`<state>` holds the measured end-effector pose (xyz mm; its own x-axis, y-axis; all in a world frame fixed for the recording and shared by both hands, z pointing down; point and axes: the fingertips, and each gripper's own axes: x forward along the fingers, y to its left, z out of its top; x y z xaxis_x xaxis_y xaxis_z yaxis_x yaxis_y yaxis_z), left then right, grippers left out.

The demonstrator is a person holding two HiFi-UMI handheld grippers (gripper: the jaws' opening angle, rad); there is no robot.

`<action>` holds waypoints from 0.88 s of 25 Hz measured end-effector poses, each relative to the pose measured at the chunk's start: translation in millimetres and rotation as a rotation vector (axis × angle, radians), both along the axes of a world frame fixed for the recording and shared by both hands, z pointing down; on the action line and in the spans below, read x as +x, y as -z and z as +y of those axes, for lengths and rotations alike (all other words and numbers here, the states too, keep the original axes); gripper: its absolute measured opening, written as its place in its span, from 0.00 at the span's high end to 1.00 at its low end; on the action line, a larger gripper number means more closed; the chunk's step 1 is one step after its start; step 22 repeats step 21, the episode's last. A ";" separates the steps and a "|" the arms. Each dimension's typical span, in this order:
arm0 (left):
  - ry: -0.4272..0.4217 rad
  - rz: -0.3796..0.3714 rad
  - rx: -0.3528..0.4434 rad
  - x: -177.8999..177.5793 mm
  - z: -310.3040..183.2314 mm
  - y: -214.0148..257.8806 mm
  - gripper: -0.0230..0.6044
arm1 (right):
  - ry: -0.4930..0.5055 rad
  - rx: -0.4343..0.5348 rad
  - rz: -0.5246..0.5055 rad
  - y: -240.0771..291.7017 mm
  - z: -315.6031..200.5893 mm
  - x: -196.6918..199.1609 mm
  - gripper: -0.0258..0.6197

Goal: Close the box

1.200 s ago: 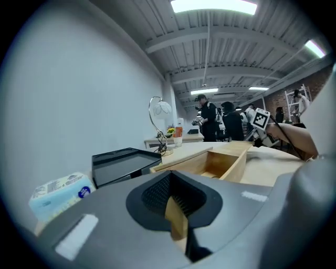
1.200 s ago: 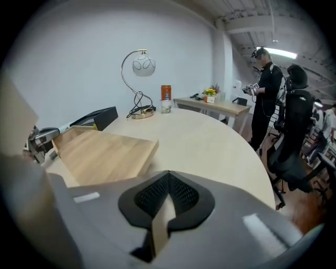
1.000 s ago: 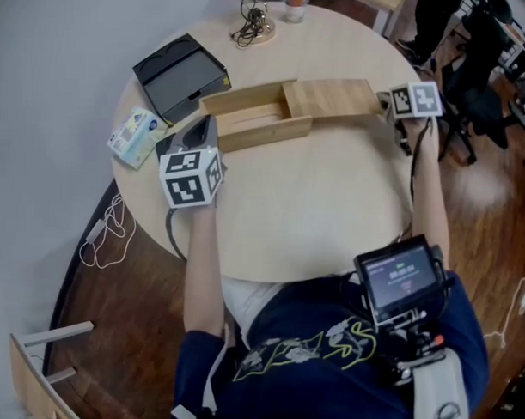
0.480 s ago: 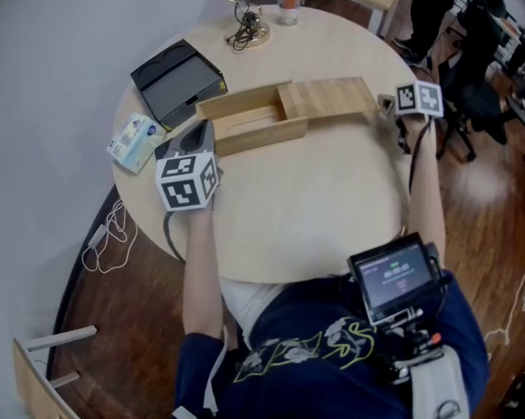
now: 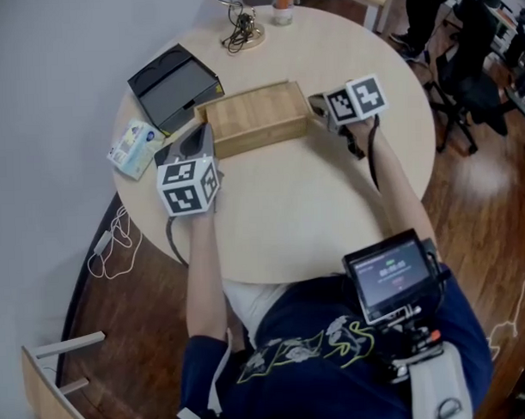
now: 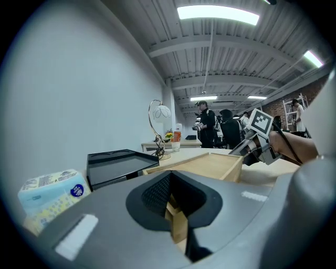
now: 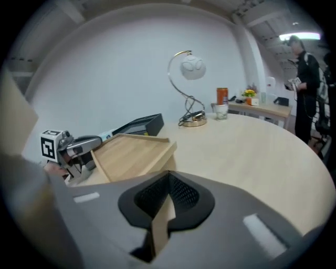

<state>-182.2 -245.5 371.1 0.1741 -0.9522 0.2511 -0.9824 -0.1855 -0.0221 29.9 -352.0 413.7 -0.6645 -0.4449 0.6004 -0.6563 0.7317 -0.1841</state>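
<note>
The wooden box (image 5: 260,137) lies between the tongs: the left gripper (image 5: 203,134) pinches its left end and the right gripper (image 5: 316,109) its right end (the lid (image 5: 257,110) looks shut).

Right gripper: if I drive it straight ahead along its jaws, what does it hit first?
The wooden box: the right gripper has the wood edge of its right end between the jaws. Pushing on would likely just press the box toward the left gripper at the far end.

Head view looks steeply down; low, close gripper views face each other across the box (image 5: 257,114).
</note>
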 end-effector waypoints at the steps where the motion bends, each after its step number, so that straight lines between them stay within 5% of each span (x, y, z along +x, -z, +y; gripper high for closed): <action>1: 0.002 0.001 0.003 1.2 -0.2 0.3 0.96 | 0.007 0.031 0.045 -0.9 4.9 -10.5 0.98; 3: -0.002 0.002 0.007 3.2 -0.5 0.2 0.96 | 0.001 0.097 0.128 -6.8 4.6 -13.9 0.97; 5: -0.006 -0.035 0.023 5.0 0.5 1.3 0.96 | 0.004 0.093 0.102 -11.4 7.7 -8.0 0.97; 8: 0.000 -0.248 0.152 19.4 23.5 27.1 0.96 | 0.035 0.105 0.031 -4.3 34.3 8.7 0.97; 10: -0.094 -0.317 0.276 56.9 53.9 52.4 0.96 | 0.111 0.117 -0.122 14.9 73.7 10.7 0.97; 12: -0.282 -0.192 0.330 106.0 82.8 56.1 0.96 | 0.210 0.114 -0.361 34.3 121.2 1.0 0.97; 14: -0.447 0.002 0.281 142.4 102.3 35.7 0.96 | 0.291 0.194 -0.518 41.7 159.2 -8.5 0.97; 17: -0.505 0.099 0.127 156.3 104.7 -6.8 0.96 | 0.428 0.351 -0.473 36.1 194.9 -23.4 0.97; 22: -0.553 0.182 0.037 149.3 105.0 -27.3 0.96 | 0.580 0.345 -0.369 21.4 206.0 -43.3 0.97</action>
